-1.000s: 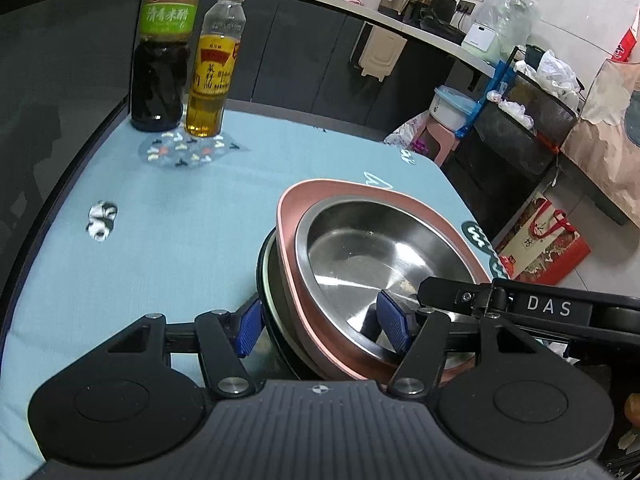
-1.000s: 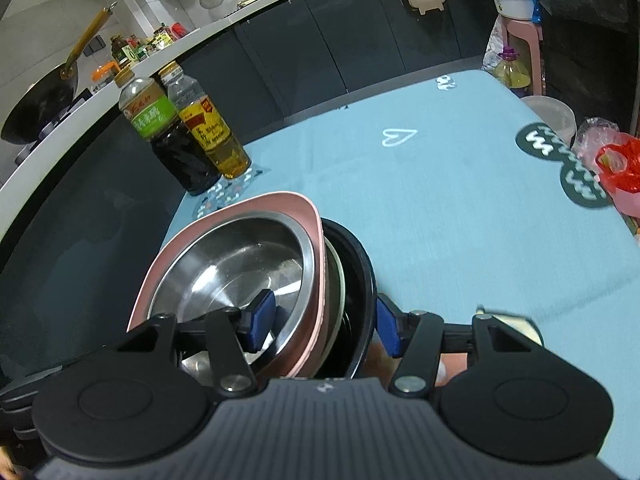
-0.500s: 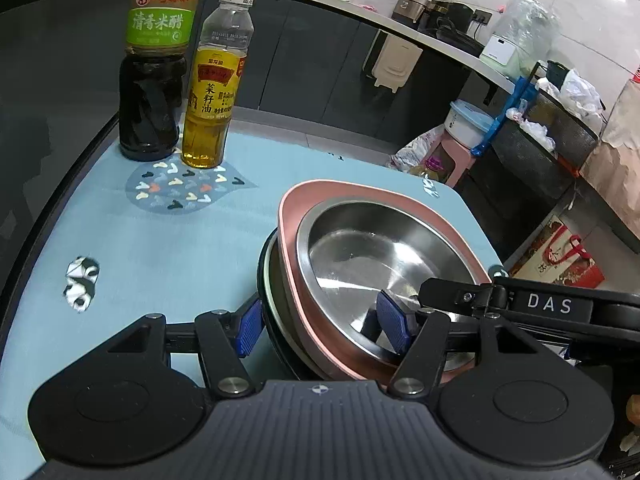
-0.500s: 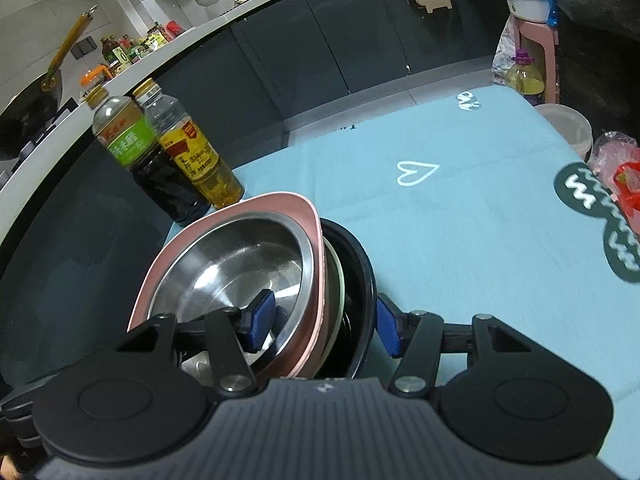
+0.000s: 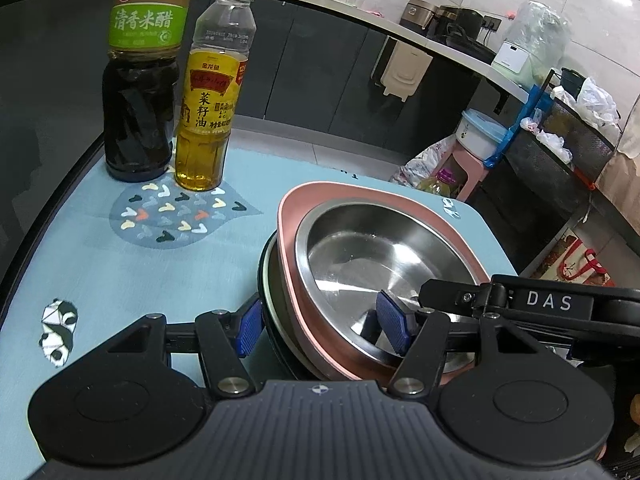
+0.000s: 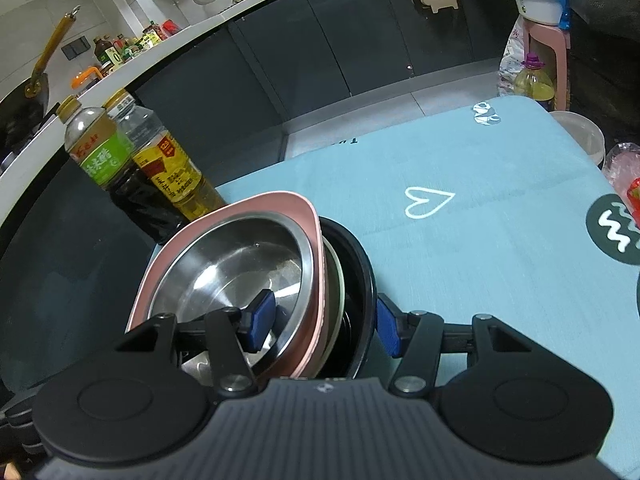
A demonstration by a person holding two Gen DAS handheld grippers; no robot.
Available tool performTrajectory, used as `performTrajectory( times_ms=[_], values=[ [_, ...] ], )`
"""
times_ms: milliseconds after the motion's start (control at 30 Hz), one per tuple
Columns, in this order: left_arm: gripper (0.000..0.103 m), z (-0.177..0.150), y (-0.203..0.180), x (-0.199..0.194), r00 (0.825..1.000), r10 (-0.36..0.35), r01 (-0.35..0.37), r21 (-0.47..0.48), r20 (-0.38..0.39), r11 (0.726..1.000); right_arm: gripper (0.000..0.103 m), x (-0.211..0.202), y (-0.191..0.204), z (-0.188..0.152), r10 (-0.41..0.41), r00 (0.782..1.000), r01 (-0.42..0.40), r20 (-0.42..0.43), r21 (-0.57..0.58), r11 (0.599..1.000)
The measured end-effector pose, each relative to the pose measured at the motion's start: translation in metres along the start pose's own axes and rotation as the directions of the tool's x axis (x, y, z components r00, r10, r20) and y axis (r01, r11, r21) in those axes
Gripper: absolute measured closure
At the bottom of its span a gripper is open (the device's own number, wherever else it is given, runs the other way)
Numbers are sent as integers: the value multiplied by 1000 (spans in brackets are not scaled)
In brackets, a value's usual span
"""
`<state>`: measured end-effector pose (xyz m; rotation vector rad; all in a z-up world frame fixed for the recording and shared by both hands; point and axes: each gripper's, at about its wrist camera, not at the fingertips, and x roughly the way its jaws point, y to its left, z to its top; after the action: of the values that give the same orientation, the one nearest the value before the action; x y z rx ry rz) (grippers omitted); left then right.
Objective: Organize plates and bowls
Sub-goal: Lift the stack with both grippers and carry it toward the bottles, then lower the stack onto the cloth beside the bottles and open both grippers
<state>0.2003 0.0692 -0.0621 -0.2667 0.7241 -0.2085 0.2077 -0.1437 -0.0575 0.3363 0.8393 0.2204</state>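
A stack of dishes is held between both grippers above the blue tablecloth: a steel bowl [image 5: 360, 256] nested in a pink plate [image 5: 320, 200], over a pale dish and a black bowl [image 6: 360, 264] at the bottom. My left gripper [image 5: 320, 326] is shut on the stack's left rim, one pad outside and one inside the steel bowl. My right gripper [image 6: 324, 322] is shut on the opposite rim in the same way; its arm marked DAS [image 5: 552, 302] crosses the left wrist view. The steel bowl [image 6: 236, 264] and pink plate [image 6: 276, 200] also show in the right wrist view.
A dark vinegar bottle [image 5: 140, 80] and a yellow oil bottle [image 5: 212, 92] stand at the table's far left corner, close to the stack. The blue tablecloth [image 6: 480, 248] stretches to the right. Beyond the table are dark cabinets, a pink stool and bags.
Both grippers have carried the stack forward towards the two bottles, which now look larger and closer. The grip on the stack has not changed.
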Motion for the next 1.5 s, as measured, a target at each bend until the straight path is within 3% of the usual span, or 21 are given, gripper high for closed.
performTrajectory(
  times_ms=[367,767,900,1500],
  values=[
    [45,0,7,23,1000,15,-15,-12,-13,1000,49,21,-9,4,-9,1000,9,-26,13,1000],
    [45,3,19,24,1000,-1,-1,-96,-29,995,49,20,-12,2,-6,1000,6,-11,36,999],
    [49,6,14,8,997,59,-56,-56,45,997,48,11,-8,0,-36,999,35,19,7,999],
    [49,-18,-19,-72,978,129,-139,46,161,989,46,-61,23,-32,-36,991,50,131,-104,993]
  ],
)
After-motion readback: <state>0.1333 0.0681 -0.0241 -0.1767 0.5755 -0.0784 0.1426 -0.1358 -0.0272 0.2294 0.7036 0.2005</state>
